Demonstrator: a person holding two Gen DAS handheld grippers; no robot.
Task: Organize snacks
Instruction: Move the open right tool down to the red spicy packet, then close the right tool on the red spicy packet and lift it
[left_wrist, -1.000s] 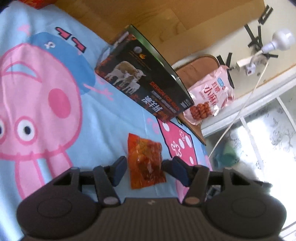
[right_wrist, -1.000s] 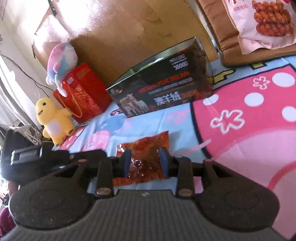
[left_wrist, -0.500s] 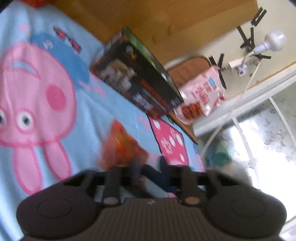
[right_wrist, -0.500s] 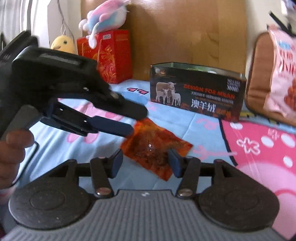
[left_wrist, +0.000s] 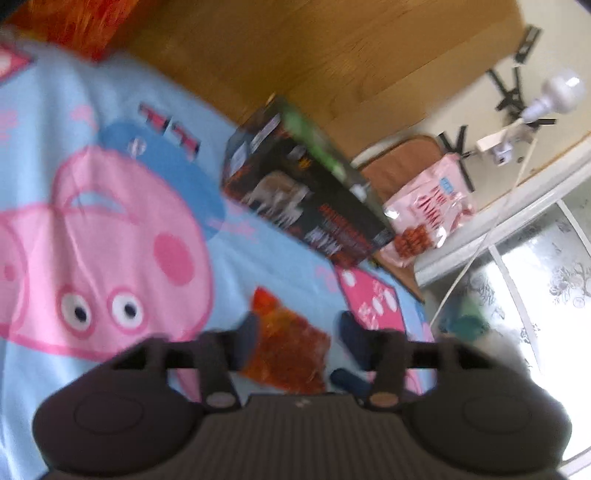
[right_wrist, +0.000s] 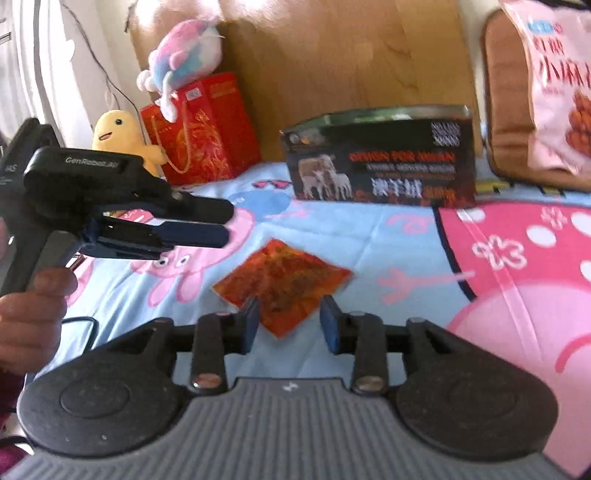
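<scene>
left gripper (left_wrist: 295, 328): just opened, empty | right gripper (right_wrist: 290, 321): closing, ungripped

The orange snack packet (right_wrist: 282, 286) is a glossy plastic film, lying on a soft, matt printed cloth blanket (right_wrist: 369, 236). The dark box (right_wrist: 380, 162) looks like shiny metal, in front of a smooth wooden headboard (right_wrist: 332, 55). At the upper left, the two toys (right_wrist: 184, 51) are plush.

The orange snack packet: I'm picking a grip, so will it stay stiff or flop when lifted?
The orange snack packet lies flat and thin on the blanket, so it probably flops. Its glossy film looks slippery. It seems light.
</scene>
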